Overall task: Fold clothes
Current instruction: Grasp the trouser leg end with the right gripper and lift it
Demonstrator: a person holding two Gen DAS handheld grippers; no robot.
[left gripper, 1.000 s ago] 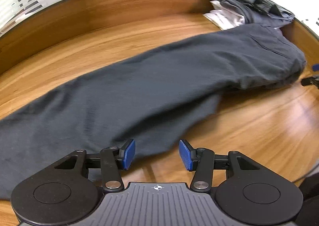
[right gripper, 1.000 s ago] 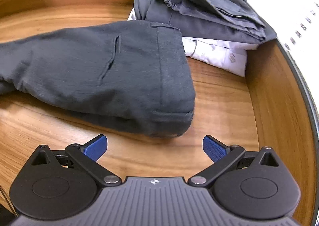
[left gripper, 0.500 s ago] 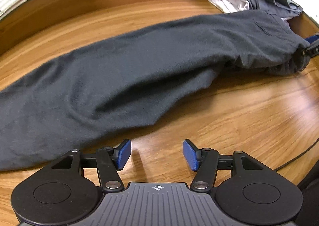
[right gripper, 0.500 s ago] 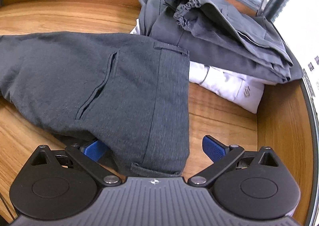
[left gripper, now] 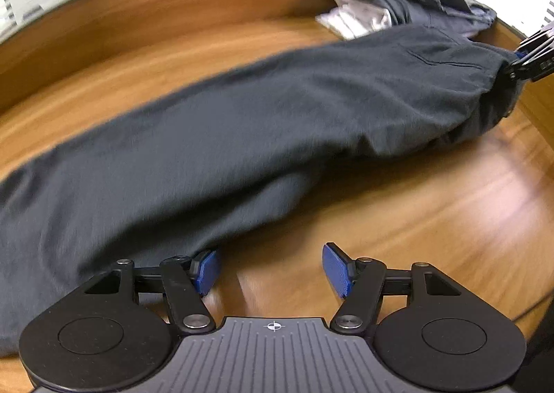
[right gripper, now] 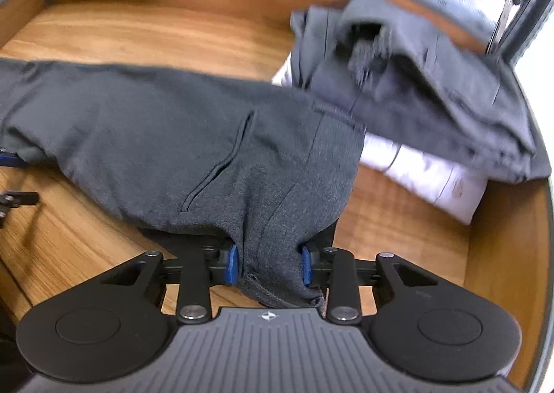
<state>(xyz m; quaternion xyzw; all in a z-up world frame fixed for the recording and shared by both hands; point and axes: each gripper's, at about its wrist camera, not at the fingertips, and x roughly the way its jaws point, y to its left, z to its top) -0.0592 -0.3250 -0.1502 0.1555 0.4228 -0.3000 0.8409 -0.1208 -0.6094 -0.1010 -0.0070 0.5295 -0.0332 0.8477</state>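
Trousers (right gripper: 166,136): my right gripper (right gripper: 267,264) is closing on their bunched waistband; my left gripper (left gripper: 270,268) is opening, nothing between its pads.

Bare table (left gripper: 432,206) near; folded pile (right gripper: 432,116) apparently blocks corner.

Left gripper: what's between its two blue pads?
Only bare wooden table shows between the left gripper pads, in the left wrist view. The jaws are opening, and the dark trousers lie just beside the left-hand pad.
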